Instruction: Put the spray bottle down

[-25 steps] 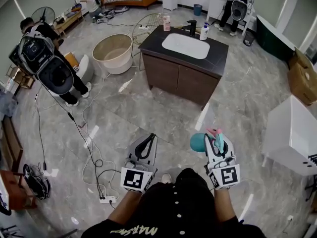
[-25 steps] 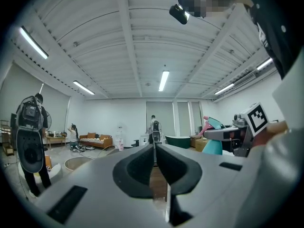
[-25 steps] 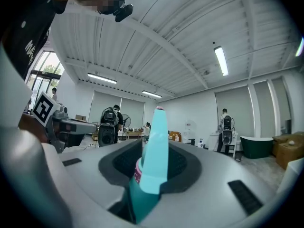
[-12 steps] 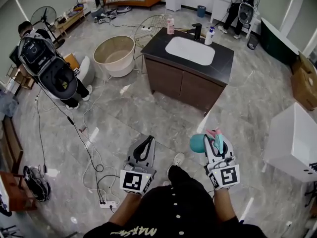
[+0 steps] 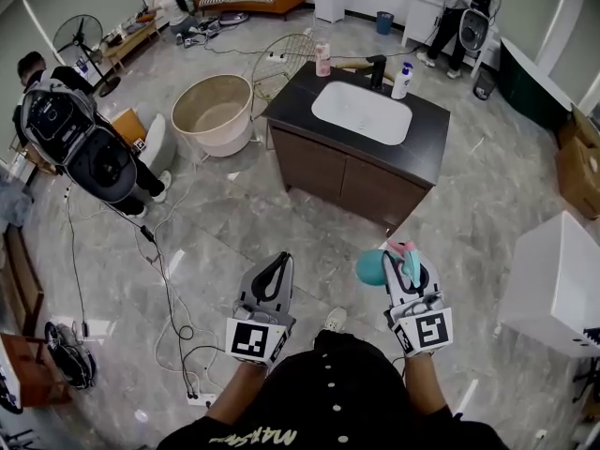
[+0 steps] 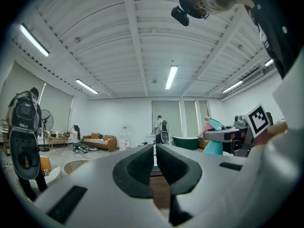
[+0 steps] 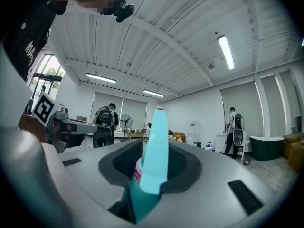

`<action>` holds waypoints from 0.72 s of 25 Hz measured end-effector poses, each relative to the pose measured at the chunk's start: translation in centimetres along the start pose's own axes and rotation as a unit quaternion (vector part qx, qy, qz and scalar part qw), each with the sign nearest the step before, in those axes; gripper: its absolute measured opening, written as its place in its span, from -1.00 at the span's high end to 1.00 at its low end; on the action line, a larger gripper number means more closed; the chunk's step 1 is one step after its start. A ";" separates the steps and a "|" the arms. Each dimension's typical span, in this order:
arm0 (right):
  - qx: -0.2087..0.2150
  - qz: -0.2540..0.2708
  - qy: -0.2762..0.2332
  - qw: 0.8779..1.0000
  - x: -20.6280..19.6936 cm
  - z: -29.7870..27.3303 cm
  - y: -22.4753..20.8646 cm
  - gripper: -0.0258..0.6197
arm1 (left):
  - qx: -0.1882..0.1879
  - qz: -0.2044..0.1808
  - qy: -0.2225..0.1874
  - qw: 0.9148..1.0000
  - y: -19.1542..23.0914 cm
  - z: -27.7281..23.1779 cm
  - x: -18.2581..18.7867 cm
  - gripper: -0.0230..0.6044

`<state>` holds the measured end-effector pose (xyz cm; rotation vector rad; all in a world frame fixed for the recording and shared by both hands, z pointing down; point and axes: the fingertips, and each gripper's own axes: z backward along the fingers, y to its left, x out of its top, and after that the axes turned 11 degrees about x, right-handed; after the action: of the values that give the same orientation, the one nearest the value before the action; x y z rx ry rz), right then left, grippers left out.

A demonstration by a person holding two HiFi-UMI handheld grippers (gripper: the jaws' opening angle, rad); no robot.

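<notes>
Right gripper view: right gripper (image 7: 151,159) clamps the teal spray bottle (image 7: 154,141). Left gripper (image 6: 155,161) has its jaws together, empty.

Pale capital lettering on black shirt (image 5: 272,435), upside down, cut by frame edge, not legible, black-and-white square marker (image 5: 255,337) on cube of left gripper (image 5: 279,259), second square marker (image 5: 428,329) on right gripper (image 5: 409,254), neither bearing letters or numbers, nothing legible on spray bottle (image 5: 373,268)

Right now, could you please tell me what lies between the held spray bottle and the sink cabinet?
Only bare grey floor; the head view shows nothing standing between the spray bottle and the sink cabinet.
</notes>
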<state>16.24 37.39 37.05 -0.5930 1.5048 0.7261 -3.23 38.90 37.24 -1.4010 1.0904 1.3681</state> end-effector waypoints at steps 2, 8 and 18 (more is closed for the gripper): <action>0.005 0.001 0.000 1.000 -0.1 -1.4 -1.5 0.59 | 0.004 0.000 0.001 1.000 0.2 -2.0 0.1 0.85; 0.016 -0.006 0.002 1.000 -0.8 -4.9 -5.1 0.59 | 0.018 0.001 0.010 1.000 0.8 -6.0 -0.4 0.85; 0.045 -0.015 0.012 0.999 -2.4 -9.8 -8.0 0.59 | 0.051 0.005 0.035 0.998 3.1 -9.8 -1.9 0.85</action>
<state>15.76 24.64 38.75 -0.5568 1.5394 0.6279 -3.92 28.64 39.27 -1.3786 1.1986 1.2604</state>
